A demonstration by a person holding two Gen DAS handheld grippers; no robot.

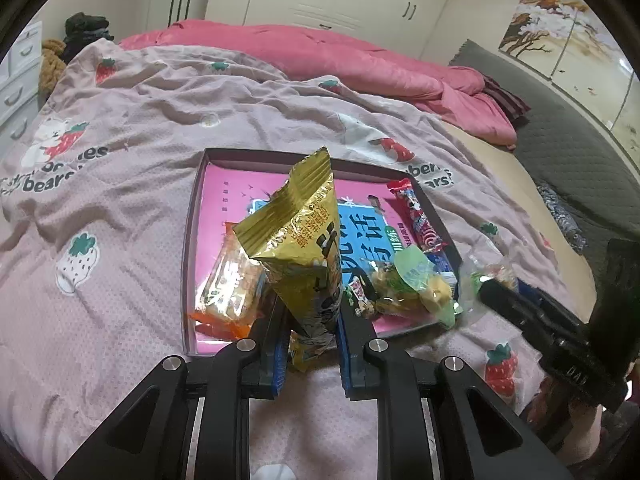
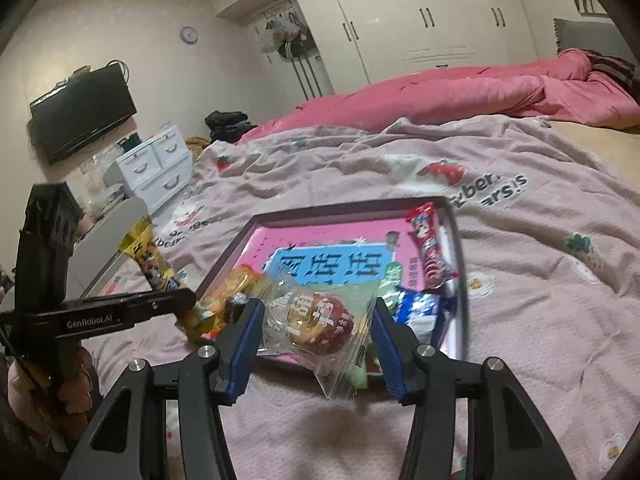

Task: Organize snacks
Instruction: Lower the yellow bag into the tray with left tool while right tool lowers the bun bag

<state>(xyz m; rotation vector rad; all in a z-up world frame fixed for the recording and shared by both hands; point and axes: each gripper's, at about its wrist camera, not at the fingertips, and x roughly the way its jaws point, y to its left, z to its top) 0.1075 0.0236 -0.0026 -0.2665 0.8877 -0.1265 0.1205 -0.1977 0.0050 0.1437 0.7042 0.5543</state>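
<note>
A shallow pink-lined tray [image 1: 192,240] [image 2: 280,216] lies on the bed. My left gripper [image 1: 310,334] is shut on a tall yellow snack bag [image 1: 298,240], held upright over the tray's near edge; the bag also shows in the right wrist view [image 2: 150,260]. My right gripper [image 2: 318,340] holds a clear packet with a round red-brown pastry [image 2: 320,324] between its blue fingers [image 2: 244,336], above the tray's near edge. In the tray lie an orange cracker pack [image 1: 230,280], a red candy bar [image 1: 416,216] [image 2: 430,246], a green-yellow packet [image 1: 412,284] and a blue packet [image 2: 420,310].
The tray rests on a rumpled pink strawberry-print blanket [image 1: 120,220] [image 2: 540,300]. A folded pink duvet [image 1: 320,56] lies behind. White drawers [image 2: 156,168] and a wall TV [image 2: 80,112] stand to the left; wardrobes [image 2: 420,12] line the back wall.
</note>
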